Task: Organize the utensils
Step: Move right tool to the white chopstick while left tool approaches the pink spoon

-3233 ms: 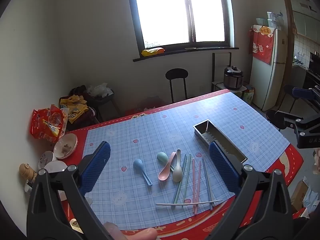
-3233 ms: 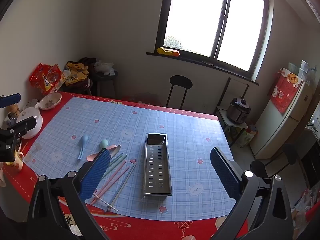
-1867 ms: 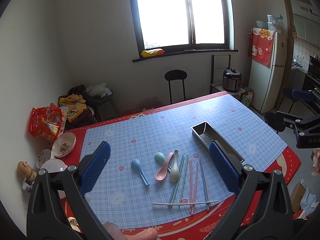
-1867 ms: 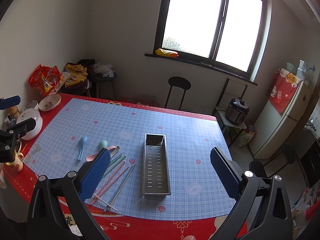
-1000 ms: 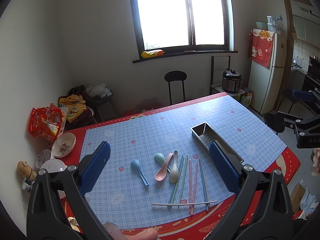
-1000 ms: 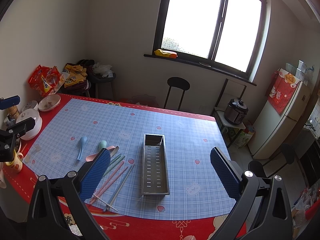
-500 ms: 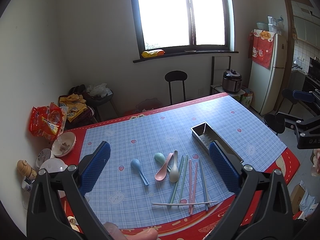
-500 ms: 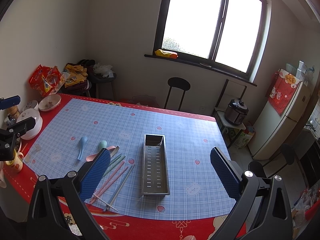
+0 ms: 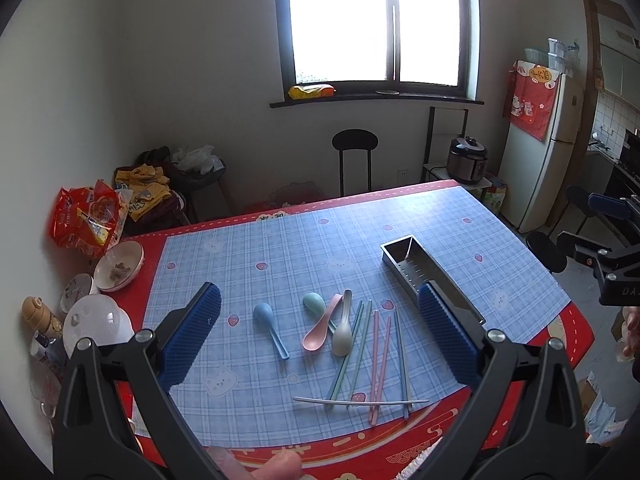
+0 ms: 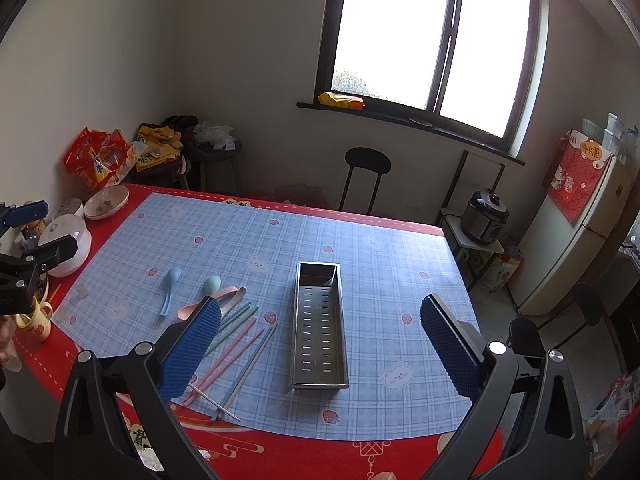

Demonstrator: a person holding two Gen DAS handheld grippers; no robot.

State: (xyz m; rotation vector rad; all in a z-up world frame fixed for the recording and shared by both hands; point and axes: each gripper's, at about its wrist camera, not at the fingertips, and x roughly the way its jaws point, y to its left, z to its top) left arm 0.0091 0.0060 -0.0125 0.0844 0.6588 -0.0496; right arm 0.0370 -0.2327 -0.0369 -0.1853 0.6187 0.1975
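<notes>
Steel and empty, the tray (image 10: 320, 320) lay lengthwise on the blue checked mat (image 10: 380, 264), and it served as the marker for everything else. To its left lay all the utensils, none yet inside it, so the task looked to be at its very start, with the first pick not yet made. Nearest the tray on that side lay the chopsticks (image 9: 376, 356), green, pink and grey, roughly side by side, with one pale chopstick (image 9: 360, 401) lying across their near ends. Farther left of the tray sat the spoons: a white spoon (image 9: 343, 332), a pink spoon (image 9: 320, 330) and a green spoon (image 9: 314, 305) bunched so closely that they seemed to overlap, though the view was too small to say which rested on which, and a blue spoon (image 9: 270, 328) apart from them, farthest from the tray. The left gripper (image 9: 318, 340) hung above the near edge of the table, looking down over the spoons and chopsticks, its blue pads spread wide and holding nothing. The right gripper (image 10: 320, 344) hung likewise above the near end of the tray, pads wide apart and empty. Both were well clear of the table. The next move probably called for one gripper to drop low over a single utensil, line its pads across the thin handle, close on it and carry it over the tray; the flat chopsticks would likely need a careful, low approach.
</notes>
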